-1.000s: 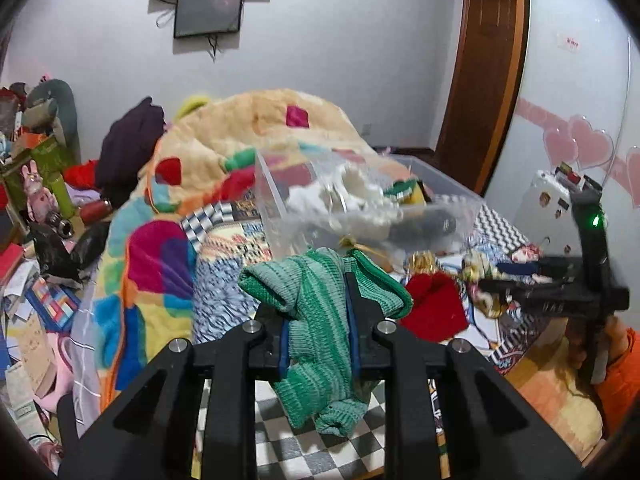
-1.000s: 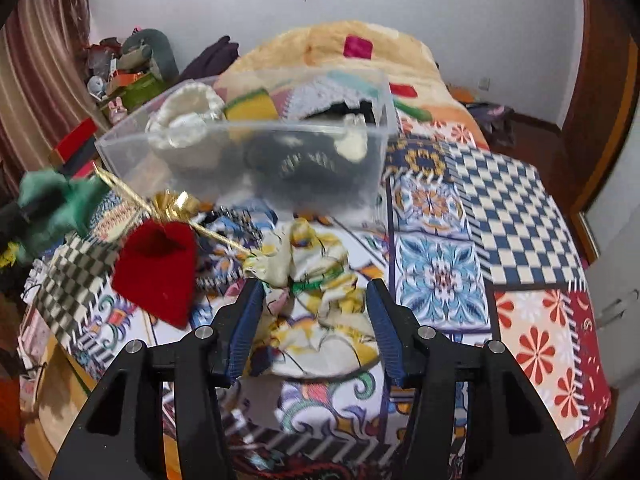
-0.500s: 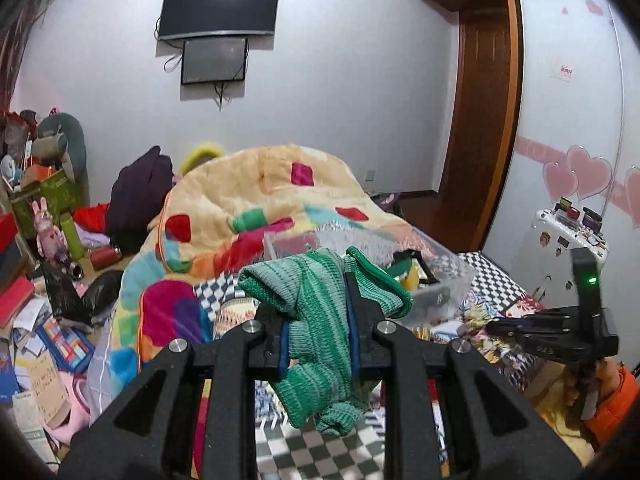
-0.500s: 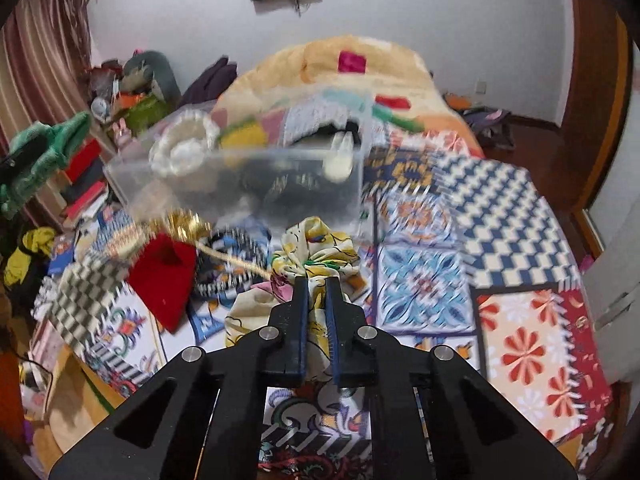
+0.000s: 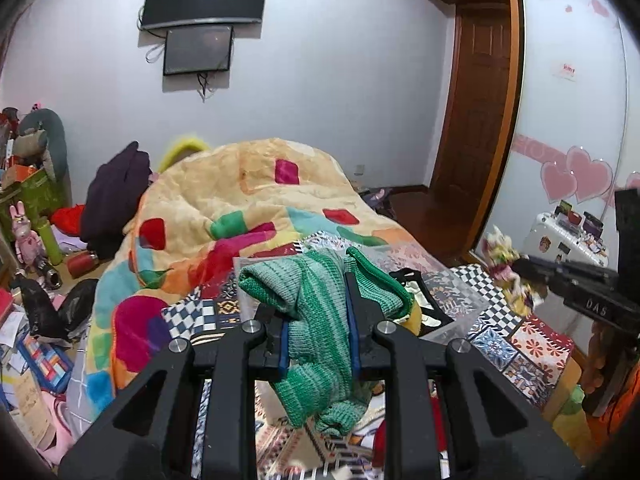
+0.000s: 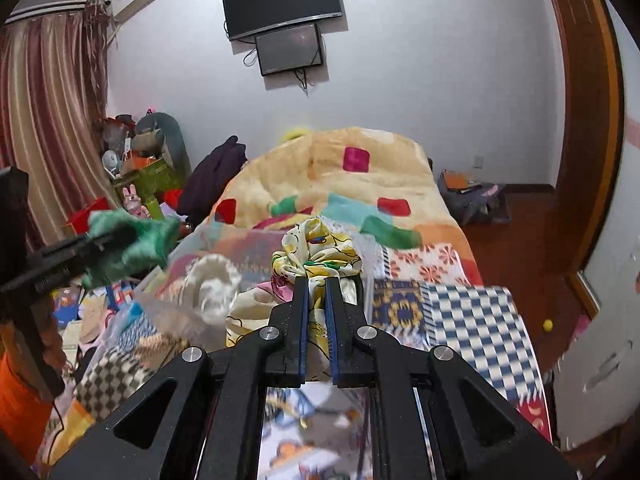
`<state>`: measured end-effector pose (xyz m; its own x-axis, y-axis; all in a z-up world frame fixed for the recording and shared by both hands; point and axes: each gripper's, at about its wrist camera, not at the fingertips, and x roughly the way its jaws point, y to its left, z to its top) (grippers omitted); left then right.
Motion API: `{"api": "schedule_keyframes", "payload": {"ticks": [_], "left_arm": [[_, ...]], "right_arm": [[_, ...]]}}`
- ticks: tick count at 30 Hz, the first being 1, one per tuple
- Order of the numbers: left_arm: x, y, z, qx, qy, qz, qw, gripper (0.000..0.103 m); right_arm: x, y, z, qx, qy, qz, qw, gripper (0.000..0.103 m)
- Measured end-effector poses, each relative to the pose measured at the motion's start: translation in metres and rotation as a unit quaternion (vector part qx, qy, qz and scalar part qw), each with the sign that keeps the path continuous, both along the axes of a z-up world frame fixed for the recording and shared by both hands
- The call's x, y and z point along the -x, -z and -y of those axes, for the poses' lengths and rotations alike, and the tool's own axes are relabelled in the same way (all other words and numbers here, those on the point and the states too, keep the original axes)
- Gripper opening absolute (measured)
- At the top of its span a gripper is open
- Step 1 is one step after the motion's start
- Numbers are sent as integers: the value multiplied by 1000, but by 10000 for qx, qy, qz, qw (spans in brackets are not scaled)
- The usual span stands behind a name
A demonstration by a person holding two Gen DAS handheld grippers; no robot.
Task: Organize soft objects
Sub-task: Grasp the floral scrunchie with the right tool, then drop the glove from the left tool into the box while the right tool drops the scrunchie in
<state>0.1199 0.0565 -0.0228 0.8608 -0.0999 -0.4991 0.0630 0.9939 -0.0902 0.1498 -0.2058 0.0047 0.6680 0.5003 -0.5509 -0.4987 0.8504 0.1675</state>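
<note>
My left gripper (image 5: 316, 280) is shut on a green knitted cloth (image 5: 316, 320) and holds it up above the bed; it also shows at the left of the right wrist view (image 6: 128, 240). My right gripper (image 6: 316, 284) is shut on a yellow floral cloth (image 6: 316, 252) and holds it raised; that cloth also shows at the right of the left wrist view (image 5: 504, 256). The clear plastic bin (image 5: 460, 300) with soft items sits on the bed below and beyond both grippers, and its wall shows blurred in the right wrist view (image 6: 184, 300).
A big patchwork quilt (image 5: 240, 208) is heaped at the far end of the bed. The patterned bedspread (image 6: 472, 320) covers the near part. Clutter and toys (image 5: 32, 216) fill the floor at left. A wooden door (image 5: 476, 120) stands at right.
Both grippers have risen well above the bed with their cloths. The right gripper closed on the floral cloth and lifted it. The bin now lies lower in both views.
</note>
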Motion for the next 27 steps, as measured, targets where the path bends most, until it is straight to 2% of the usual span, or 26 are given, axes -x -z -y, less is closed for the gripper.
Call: {"api": "schedule_keyframes", "payload": {"ticks": [9,15,19,21,23,25,27], "left_arm": [[-47,43,19,-133,266,-653,9974,22],[-56,54,23,-257,305,-707,9967,22],[-57,56,25,-351,282,-736,9963,25],[-56,56,24,-374,239,-749,9962,38],[-53,55,22,-324,228,-793,9961,47],[-50,54,21,-315,238,-800,9960,50],[-48,51,22,-371,271,-825,9955,51]], "right_arm": [[-41,33,-36,395,-110,-350,9985,7],[-47,56,-47,755,-170,-559,9954,8],[-46,61,-51,914,-191,-573,9940,10],[-44,59,-50,943,-224,-565,9937,16],[-41,55,-48,936,-226,-523,9940,30],[-38,51,-46,927,-215,-438,9945,38],[-33,44,-44,919,-224,-349,9949,40]]}}
